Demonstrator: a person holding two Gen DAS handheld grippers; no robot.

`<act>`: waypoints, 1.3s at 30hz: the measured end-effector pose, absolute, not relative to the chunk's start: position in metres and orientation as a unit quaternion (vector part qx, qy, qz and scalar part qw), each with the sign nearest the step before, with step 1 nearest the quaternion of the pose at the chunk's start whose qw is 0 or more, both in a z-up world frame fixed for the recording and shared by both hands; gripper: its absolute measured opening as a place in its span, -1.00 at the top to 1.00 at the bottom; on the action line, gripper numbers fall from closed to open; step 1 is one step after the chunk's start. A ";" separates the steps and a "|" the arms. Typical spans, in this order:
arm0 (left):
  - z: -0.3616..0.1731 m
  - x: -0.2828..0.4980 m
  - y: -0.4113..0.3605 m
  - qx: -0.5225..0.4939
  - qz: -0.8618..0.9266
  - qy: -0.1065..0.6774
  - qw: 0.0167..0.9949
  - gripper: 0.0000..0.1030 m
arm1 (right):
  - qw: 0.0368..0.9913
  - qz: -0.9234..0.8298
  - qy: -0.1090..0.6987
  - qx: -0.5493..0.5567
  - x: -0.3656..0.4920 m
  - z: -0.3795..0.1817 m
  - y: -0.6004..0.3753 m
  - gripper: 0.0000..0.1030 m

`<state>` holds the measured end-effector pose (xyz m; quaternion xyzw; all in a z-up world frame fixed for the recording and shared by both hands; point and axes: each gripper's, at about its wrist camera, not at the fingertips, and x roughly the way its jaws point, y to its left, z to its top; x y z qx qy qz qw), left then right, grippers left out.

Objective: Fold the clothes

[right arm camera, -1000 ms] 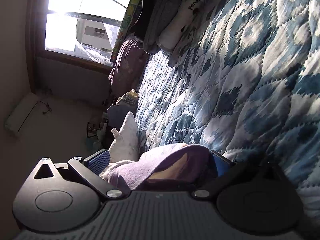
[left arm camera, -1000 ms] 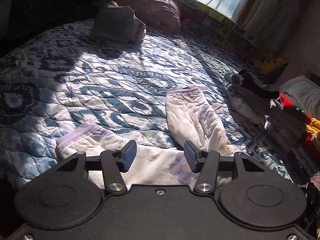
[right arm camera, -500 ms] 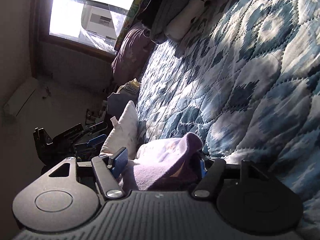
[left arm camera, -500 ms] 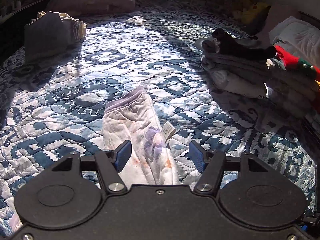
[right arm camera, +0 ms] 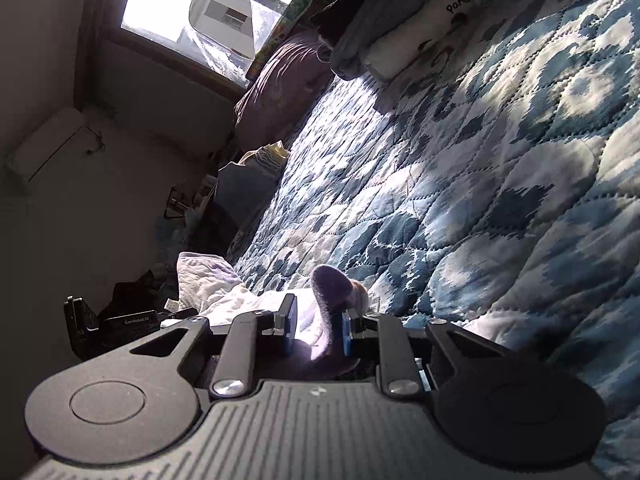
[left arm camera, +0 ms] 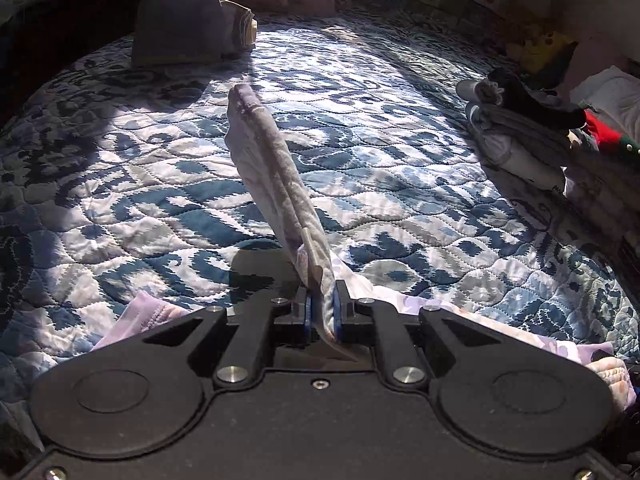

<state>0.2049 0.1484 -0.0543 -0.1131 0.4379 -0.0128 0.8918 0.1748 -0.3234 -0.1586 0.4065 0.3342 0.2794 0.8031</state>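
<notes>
Your left tongs (left arm camera: 321, 309) pinched the pants (left arm camera: 276, 184) above the bed (left arm camera: 400, 152); your right tongs (right arm camera: 318, 326) gripped their cuff (right arm camera: 334, 286).

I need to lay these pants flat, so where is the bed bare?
The blue patterned quilt lies bare between the folded grey garment at the far left and the stacked clothes pile at right. The right edge is crowded.

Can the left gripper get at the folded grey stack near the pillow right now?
Probably not: the left gripper is shut on the pale garment. The quilt towards the grey stack lies bare.
</notes>
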 end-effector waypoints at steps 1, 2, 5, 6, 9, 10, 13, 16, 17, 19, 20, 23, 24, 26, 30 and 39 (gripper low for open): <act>-0.062 0.196 0.154 -0.121 -0.009 0.451 0.884 0.68 | 0.802 0.280 0.337 0.406 0.174 -0.159 -0.323 0.56; -0.071 0.188 0.158 -0.126 -0.008 0.467 0.875 0.59 | 0.801 0.279 0.339 0.406 0.173 -0.159 -0.323 0.55; -0.072 0.167 0.169 -0.127 -0.014 0.472 0.872 0.28 | 0.799 0.273 0.343 0.411 0.169 -0.159 -0.324 0.36; -0.065 0.162 0.172 -0.121 -0.013 0.464 0.877 0.18 | 0.798 0.271 0.342 0.415 0.167 -0.159 -0.324 0.23; -0.035 0.154 0.180 -0.087 -0.005 0.431 0.898 0.13 | 0.793 0.277 0.334 0.428 0.164 -0.158 -0.328 -0.32; -0.027 0.153 0.183 -0.072 0.000 0.420 0.905 0.11 | 0.791 0.280 0.331 0.432 0.163 -0.157 -0.329 -0.33; -0.007 0.157 0.193 -0.032 0.014 0.394 0.918 0.01 | 0.789 0.283 0.332 0.434 0.163 -0.157 -0.330 -0.35; -0.005 0.173 0.206 -0.018 0.019 0.391 0.920 -0.06 | 0.788 0.286 0.341 0.425 0.165 -0.158 -0.326 -0.35; -0.009 0.181 0.210 -0.017 0.020 0.394 0.919 -0.06 | 0.788 0.287 0.344 0.422 0.166 -0.159 -0.324 -0.35; -0.025 0.201 0.218 -0.016 0.019 0.416 0.909 -0.06 | 0.786 0.291 0.346 0.422 0.169 -0.160 -0.321 -0.35; -0.034 0.211 0.222 -0.016 0.022 0.427 0.904 -0.06 | 0.783 0.292 0.348 0.424 0.170 -0.161 -0.320 -0.35; -0.063 0.237 0.225 -0.019 0.003 0.462 0.886 -0.06 | 0.780 0.301 0.350 0.422 0.172 -0.161 -0.315 -0.30; -0.072 0.243 0.225 -0.021 -0.002 0.474 0.881 -0.06 | 0.783 0.308 0.347 0.414 0.171 -0.159 -0.313 -0.24; -0.090 0.253 0.223 -0.021 -0.013 0.489 0.872 0.11 | 0.797 0.314 0.337 0.390 0.170 -0.154 -0.309 0.22; -0.088 0.250 0.210 0.025 -0.032 0.467 0.883 0.63 | 0.818 0.302 0.333 0.358 0.172 -0.151 -0.307 0.80; -0.037 0.250 0.199 0.013 -0.064 0.349 0.935 0.82 | 0.858 0.310 0.255 0.321 0.194 -0.125 -0.313 0.89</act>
